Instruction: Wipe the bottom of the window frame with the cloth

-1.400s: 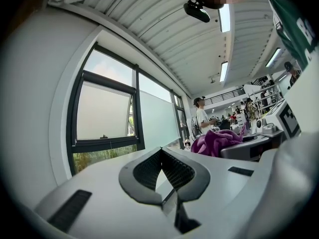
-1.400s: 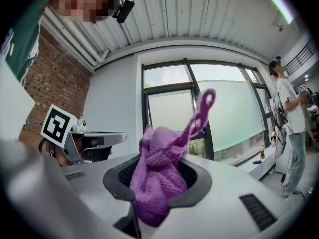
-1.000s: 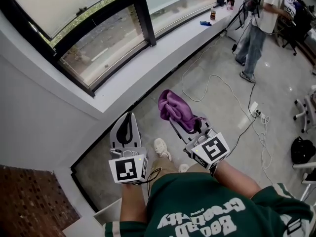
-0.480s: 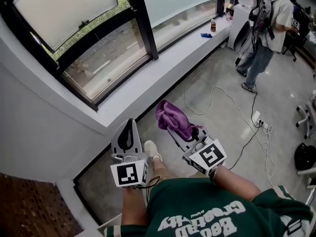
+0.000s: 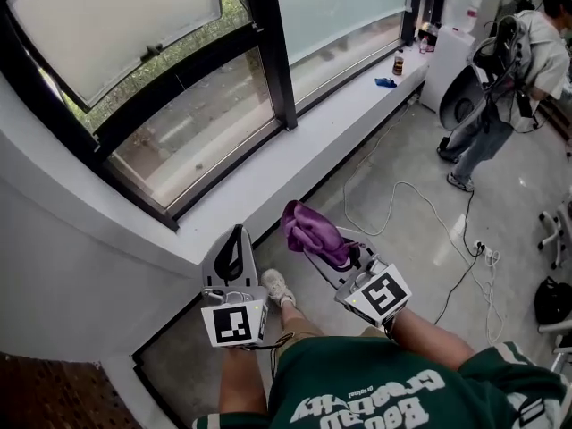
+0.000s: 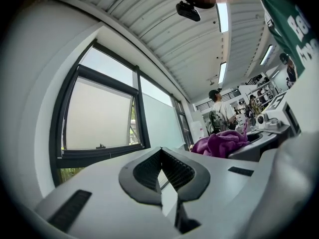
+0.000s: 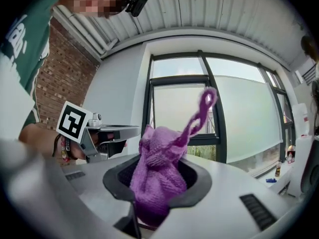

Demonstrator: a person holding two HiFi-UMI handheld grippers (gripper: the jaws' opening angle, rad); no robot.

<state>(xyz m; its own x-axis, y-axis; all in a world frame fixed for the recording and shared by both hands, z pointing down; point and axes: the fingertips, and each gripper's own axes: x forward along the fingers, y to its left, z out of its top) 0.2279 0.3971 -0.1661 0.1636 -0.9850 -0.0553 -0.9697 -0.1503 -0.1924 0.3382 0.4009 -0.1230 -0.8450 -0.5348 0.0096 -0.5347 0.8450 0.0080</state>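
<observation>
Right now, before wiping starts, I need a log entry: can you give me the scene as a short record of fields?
cloth: purple, bunched, held in the air short of the window
right claw: shut on the cloth
left claw: shut, empty
window frame: black, bottom rail not yet touched by the cloth
sill: white, a bottle near the far end

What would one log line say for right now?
stage: wipe not begun | right gripper: shut on purple cloth | left gripper: shut, empty | window frame: bottom rail not touched yet
</observation>
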